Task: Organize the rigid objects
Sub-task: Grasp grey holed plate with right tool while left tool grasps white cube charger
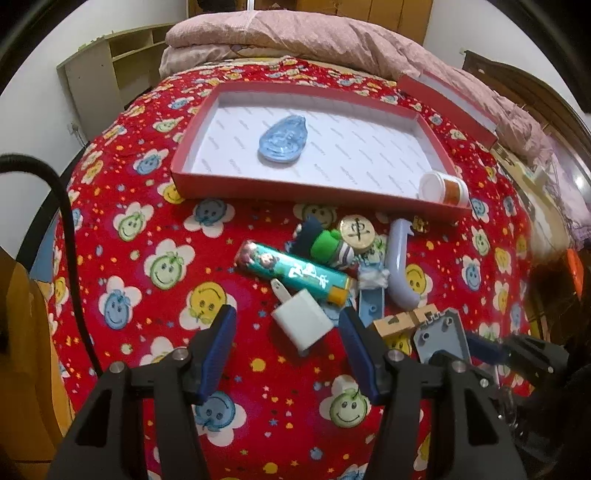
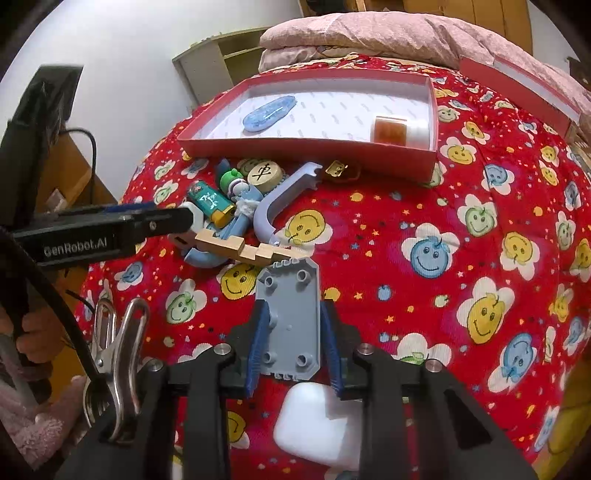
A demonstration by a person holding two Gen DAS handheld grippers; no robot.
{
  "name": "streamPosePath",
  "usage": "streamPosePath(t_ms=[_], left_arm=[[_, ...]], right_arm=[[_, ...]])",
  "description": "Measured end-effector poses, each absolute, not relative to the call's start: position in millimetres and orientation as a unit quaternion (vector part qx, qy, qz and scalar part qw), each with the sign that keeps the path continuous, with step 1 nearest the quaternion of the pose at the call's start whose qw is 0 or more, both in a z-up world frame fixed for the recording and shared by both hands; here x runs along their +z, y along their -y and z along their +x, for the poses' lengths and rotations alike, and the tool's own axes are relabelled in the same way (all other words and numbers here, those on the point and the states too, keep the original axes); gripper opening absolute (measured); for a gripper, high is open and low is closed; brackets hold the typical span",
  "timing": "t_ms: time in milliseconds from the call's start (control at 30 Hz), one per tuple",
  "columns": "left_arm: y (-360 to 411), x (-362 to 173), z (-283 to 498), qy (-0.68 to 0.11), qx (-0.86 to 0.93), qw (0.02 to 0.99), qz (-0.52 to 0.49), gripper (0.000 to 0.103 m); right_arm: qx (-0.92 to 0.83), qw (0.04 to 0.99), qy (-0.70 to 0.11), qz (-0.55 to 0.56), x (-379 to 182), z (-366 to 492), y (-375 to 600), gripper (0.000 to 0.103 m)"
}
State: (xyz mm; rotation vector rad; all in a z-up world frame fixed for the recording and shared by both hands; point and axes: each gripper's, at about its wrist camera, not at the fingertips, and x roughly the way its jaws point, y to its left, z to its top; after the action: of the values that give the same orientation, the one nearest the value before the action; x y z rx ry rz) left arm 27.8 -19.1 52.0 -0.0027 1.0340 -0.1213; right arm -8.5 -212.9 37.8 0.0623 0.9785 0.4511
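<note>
My right gripper (image 2: 293, 332) is clamped on a grey plastic plate (image 2: 291, 314) with round studs at its corners; both blue pads press against its long edges, and the plate stands out forward between them above the bed (image 2: 424, 206). Directly beneath that gripper lies a white rounded case (image 2: 314, 424) on the red smiley-face cover.

My left gripper (image 1: 288, 317) hangs unclenched, its two fingers apart and holding nothing. A white charger plug (image 1: 301, 319) lies on the cover between the fingertips, touching neither pad as far as I can tell.

Just beyond is a heap of small things: a teal lighter (image 1: 291, 271) with an orange end, a green and navy toy figure (image 1: 323, 242), a round wooden chess piece (image 1: 356, 229) with a dark character on it, a pale lilac curved hook (image 1: 397, 266), and a notched wooden block (image 2: 240, 249) lying just in front of the grey plate.

Past the heap sits a shallow red box (image 1: 306, 188) with a white lining. Inside it lie a blue translucent oval piece (image 1: 282, 138) near the left middle and a small jar with a white lid and amber contents (image 1: 445, 188), on its side in the near right corner. A second red box part (image 1: 447, 99) rests farther right, by the folded pink quilt (image 1: 295, 33).
</note>
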Motion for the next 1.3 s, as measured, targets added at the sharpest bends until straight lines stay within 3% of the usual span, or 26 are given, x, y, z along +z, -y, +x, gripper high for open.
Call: streamPosePath(t_ms=[367, 667, 767, 1133, 1300], left_arm=[[9.8, 31.7, 36.1, -0.506, -0.021, 0.862, 0.014, 0.061], [3.7, 27.6, 26.3, -0.482, -0.039, 0.875, 0.016, 0.056], [2.7, 28.0, 23.3, -0.471, -0.047, 0.881, 0.014, 0.039], [-15.1, 30.1, 14.9, -0.451, -0.106, 0.886, -0.026, 0.039], [-17.2, 32.4, 4.9, -0.432, -0.123, 0.893, -0.027, 0.039]], right_arm=[[0.208, 0.861, -0.464, 0.02, 42.0, -8.6, 209.5, 0.03], [0.208, 0.862, -0.461, -0.039, 49.3, -18.6, 185.2, 0.049], [0.195, 0.858, -0.473, -0.049, 45.1, -17.6, 179.4, 0.049], [0.154, 0.847, -0.504, -0.067, 37.9, -15.1, 162.0, 0.05], [0.147, 0.85, -0.498, -0.085, 40.0, -15.8, 154.1, 0.045]])
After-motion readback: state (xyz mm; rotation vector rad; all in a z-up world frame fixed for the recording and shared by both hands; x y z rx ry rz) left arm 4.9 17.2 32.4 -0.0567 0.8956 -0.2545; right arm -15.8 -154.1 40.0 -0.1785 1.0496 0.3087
